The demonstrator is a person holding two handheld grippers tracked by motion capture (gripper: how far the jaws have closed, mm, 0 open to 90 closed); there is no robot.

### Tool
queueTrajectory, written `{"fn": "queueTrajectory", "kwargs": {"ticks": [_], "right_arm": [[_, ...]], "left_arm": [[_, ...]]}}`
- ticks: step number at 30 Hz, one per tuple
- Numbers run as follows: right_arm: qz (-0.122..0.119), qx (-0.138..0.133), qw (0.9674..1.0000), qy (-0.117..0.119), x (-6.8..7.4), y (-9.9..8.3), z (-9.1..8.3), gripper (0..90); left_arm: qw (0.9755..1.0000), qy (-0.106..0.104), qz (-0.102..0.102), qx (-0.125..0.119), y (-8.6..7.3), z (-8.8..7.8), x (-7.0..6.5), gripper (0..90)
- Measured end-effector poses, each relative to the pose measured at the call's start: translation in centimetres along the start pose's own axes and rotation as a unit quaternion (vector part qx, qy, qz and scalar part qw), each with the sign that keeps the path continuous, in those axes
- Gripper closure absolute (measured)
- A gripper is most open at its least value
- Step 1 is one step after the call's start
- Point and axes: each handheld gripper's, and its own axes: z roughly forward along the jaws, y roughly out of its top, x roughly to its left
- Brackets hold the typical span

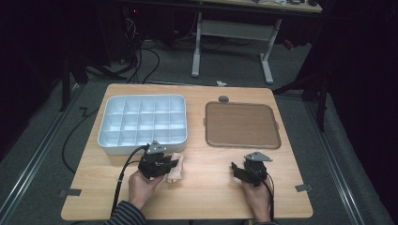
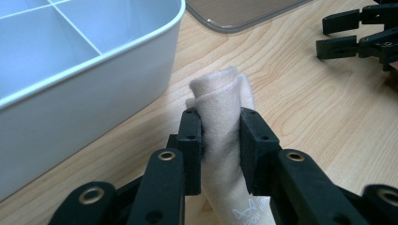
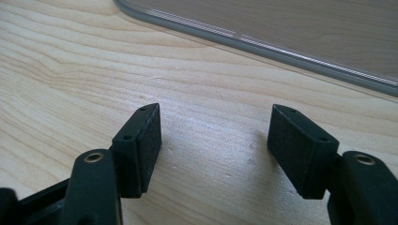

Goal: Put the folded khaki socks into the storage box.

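The left gripper [image 2: 220, 129] has its jaws clamped on a rolled, cream-coloured cloth [image 2: 225, 108], both pads pressing into the fabric, which sits low over the wooden table [image 1: 211, 187] just in front of the white compartment box [image 1: 141, 123]. The right gripper [image 3: 213, 136] rests near the brown tray [image 1: 241, 124], its jaws standing wide apart with only bare tabletop between them.

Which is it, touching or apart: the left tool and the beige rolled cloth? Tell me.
Touching. The left gripper view shows the left tool with both pads pressed against the beige rolled cloth, pinching it between them.
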Motion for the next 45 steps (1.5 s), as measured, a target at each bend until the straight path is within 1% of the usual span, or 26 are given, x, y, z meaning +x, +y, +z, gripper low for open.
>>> {"fn": "queueTrajectory", "kwargs": {"ticks": [10, 17, 22, 31, 45], "right_arm": [[0.000, 0.000, 1.0000, 0.001, 0.0, 0.0, 0.0, 35.6], [0.000, 0.000, 1.0000, 0.000, 0.0, 0.0, 0.0, 35.6], [0.000, 0.000, 1.0000, 0.000, 0.0, 0.0, 0.0, 35.6], [0.000, 0.000, 1.0000, 0.000, 0.0, 0.0, 0.0, 35.6], [0.000, 0.000, 1.0000, 0.000, 0.0, 0.0, 0.0, 35.6]], "left_arm": [[1.0000, 0.002, -0.009, -0.003, -0.5, -0.8, 0.5, 72.5], [0.9999, 0.009, -0.010, -0.007, -0.7, -1.5, 0.8, 72.5], [0.9997, 0.012, -0.016, -0.011, -0.9, -2.0, 1.1, 72.5], [0.9994, 0.010, -0.027, -0.017, -1.2, -2.7, 1.8, 72.5], [0.9983, 0.005, -0.050, -0.030, -1.6, -3.7, 2.7, 72.5]]}}
